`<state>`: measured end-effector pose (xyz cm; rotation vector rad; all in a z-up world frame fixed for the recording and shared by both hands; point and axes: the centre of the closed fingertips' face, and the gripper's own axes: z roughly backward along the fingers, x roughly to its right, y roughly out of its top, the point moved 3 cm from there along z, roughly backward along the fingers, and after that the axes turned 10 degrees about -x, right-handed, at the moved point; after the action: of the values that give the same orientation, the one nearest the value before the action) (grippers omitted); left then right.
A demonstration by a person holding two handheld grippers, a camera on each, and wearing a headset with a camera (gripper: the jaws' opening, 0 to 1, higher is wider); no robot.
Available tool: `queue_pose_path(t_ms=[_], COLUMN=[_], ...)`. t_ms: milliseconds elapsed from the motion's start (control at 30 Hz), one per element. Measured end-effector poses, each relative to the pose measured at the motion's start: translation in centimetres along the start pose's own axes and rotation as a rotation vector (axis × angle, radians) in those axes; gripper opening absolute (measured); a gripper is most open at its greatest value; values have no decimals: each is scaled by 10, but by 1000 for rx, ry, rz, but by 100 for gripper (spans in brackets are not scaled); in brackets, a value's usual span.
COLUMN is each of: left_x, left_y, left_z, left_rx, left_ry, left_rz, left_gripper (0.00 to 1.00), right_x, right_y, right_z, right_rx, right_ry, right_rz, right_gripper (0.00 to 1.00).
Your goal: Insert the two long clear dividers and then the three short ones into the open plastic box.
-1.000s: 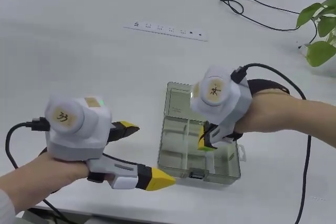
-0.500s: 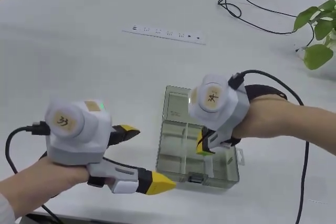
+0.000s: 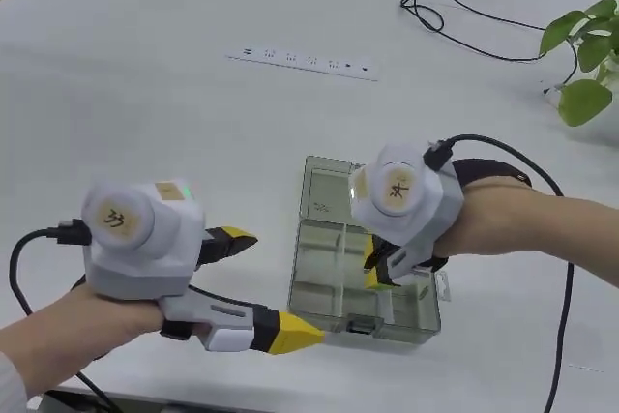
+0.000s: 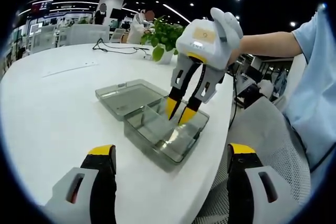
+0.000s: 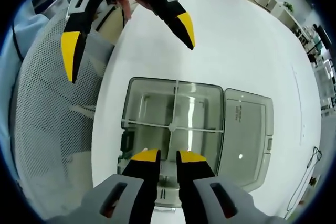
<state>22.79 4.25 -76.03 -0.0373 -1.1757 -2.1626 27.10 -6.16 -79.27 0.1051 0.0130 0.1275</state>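
Our right tongs [image 3: 373, 276] dip into the near part of the open clear plastic box [image 3: 319, 282]. Their jaws are narrow, and we cannot tell whether they pinch anything. Thin clear dividers [image 5: 172, 103] stand crossed inside the box. Our left tongs [image 3: 280, 284] hover wide open just left of the box, above the white surface [image 3: 174, 113].
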Motion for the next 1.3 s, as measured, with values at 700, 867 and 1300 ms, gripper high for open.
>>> queue_pose_path(t_ms=[700,867,1300], left_x=[1,-1,2], left_y=[10,11,16], left_z=[4,7,11], left_rx=[42,41,68], left_ry=[5,9,13], left_rz=[-24,-40,-55], left_gripper=[90,91,98], right_x=[-5,-5,-6], right_y=[4,2,-13], right_z=[29,31,32], right_rx=[333,381,499], right_ry=[-26,-50,-87], right_rz=[-115,-149,-294], right_gripper=[63,79,100])
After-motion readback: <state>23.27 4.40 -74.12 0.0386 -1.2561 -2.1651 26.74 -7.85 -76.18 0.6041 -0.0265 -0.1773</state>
